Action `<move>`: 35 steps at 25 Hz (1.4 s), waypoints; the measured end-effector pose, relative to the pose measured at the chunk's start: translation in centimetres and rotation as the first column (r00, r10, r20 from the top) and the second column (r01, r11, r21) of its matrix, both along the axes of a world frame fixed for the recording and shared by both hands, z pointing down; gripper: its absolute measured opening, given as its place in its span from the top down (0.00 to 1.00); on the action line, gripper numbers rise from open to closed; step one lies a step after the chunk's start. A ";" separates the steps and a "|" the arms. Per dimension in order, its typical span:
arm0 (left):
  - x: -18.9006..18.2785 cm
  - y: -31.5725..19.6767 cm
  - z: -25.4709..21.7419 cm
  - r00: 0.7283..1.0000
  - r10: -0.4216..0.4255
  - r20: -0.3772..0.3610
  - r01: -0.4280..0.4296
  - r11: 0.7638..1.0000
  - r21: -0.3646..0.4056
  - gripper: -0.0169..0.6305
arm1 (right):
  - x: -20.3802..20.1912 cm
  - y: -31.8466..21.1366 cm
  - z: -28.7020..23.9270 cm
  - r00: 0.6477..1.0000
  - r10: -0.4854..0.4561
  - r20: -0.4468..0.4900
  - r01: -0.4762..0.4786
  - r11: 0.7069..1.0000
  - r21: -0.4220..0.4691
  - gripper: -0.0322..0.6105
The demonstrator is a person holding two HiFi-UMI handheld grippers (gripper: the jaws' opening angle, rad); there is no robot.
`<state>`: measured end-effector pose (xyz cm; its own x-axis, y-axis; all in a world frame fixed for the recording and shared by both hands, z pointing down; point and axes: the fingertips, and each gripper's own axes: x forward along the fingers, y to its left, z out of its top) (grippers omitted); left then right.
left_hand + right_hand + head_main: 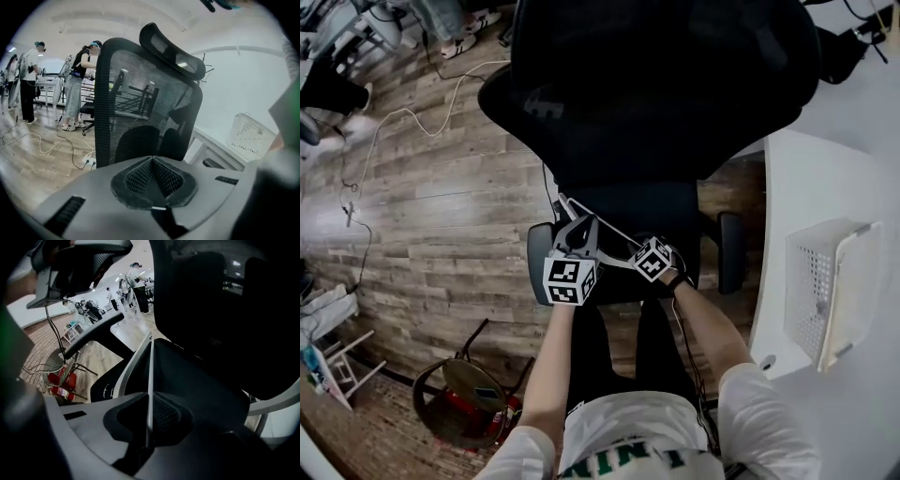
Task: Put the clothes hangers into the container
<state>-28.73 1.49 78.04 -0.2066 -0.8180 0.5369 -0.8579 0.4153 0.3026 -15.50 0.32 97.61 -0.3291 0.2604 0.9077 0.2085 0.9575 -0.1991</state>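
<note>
Your right gripper [150,404] is clamped on the hanger [151,362]. The thin pale bar runs straight up the middle of the right gripper view from between the jaws, so you're holding it by one slim rod. That fits: wire this thin needs a near-full close or it'll swing and slip.

Your left gripper [152,161] has its jaws pressed together with nothing visible between them. In the head view it sits just left of the right one at frame centre, near the hanger. I can't tell if it touches it. My read is that it's standing by, not carrying.

The hanger is above the seat of the black office chair [656,94], centre of the head view. That's well apart from the container [814,281], the white perforated basket at the right edge on the white table [825,178].

The hanger looks thin, pale and rigid. In the head view it shows as fine lines slanting from upper left to lower right across the grippers. The hook isn't visible. There's a broader pale band beside the bar in the right gripper view, and I can't tell if it's hanger or chair.
</note>
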 end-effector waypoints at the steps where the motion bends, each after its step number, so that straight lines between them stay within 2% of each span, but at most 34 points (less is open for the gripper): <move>1: 0.2 0.0 -0.3 1.000 0.004 0.002 -0.004 1.000 -0.001 0.95 | 0.4 -0.3 -0.7 1.000 0.001 0.005 -0.001 1.000 0.013 0.88; 10: 3.0 -0.4 -7.1 0.998 0.050 0.035 -0.051 0.998 0.037 0.95 | 4.7 -3.3 -11.1 0.995 0.080 0.061 -0.086 0.990 0.113 0.88; 19: 5.6 -0.2 -14.6 0.989 0.112 0.099 -0.121 0.989 0.081 0.95 | 8.0 -5.4 -24.1 0.980 0.136 0.148 -0.155 0.980 0.126 0.88; 25: 8.2 -2.1 -20.0 0.965 0.208 0.160 -0.230 0.965 0.129 0.95 | 10.0 -6.8 -32.3 0.968 0.133 0.212 -0.168 0.974 0.154 0.88; 28: 9.2 -2.8 -22.5 0.957 0.231 0.177 -0.259 0.953 0.154 0.95 | 10.9 -7.9 -36.2 0.961 0.144 0.237 -0.188 0.966 0.175 0.88; 32: 10.2 -3.8 -25.9 0.938 0.243 0.246 -0.283 0.949 0.140 0.95 | 12.4 -10.1 -41.1 0.954 0.161 0.255 -0.220 0.950 0.222 0.88; 35: 11.3 -5.2 -29.0 0.925 0.260 0.278 -0.315 0.933 0.175 0.95 | 14.1 -11.9 -44.5 0.946 0.179 0.269 -0.251 0.931 0.263 0.88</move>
<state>-17.40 -3.70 49.04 -0.0481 -0.9507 0.3064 -0.9888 0.0887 0.1197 -1.36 -11.62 53.10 -0.5615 -0.1039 0.8209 -0.0029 0.9923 0.1236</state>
